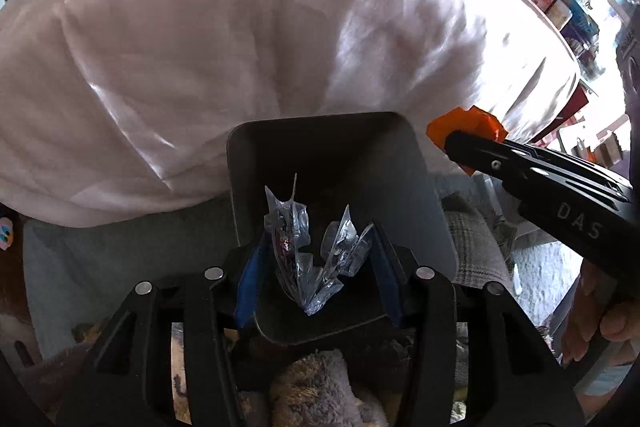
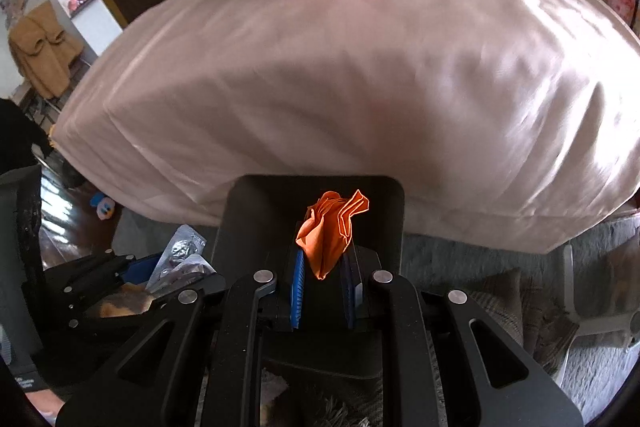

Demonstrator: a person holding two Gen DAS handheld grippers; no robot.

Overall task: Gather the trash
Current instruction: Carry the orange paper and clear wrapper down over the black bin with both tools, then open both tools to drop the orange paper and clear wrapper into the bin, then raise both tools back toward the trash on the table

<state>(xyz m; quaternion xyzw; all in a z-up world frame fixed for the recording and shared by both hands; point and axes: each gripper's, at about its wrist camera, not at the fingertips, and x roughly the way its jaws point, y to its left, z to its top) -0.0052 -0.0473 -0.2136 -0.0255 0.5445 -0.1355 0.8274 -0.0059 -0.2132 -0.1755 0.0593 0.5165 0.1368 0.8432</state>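
Both loaded over the black bin: left gripper pinches a clear wrapper, right gripper pinches orange paper, so releasing looks next.

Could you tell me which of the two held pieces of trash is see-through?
The crumpled clear plastic wrapper in the left gripper; the right gripper holds an opaque orange paper scrap.

My left gripper pinches a crumpled clear plastic wrapper between its blue fingers at lower centre, above a dark bin. The white-draped desk fills the upper frame; my right gripper enters at right.
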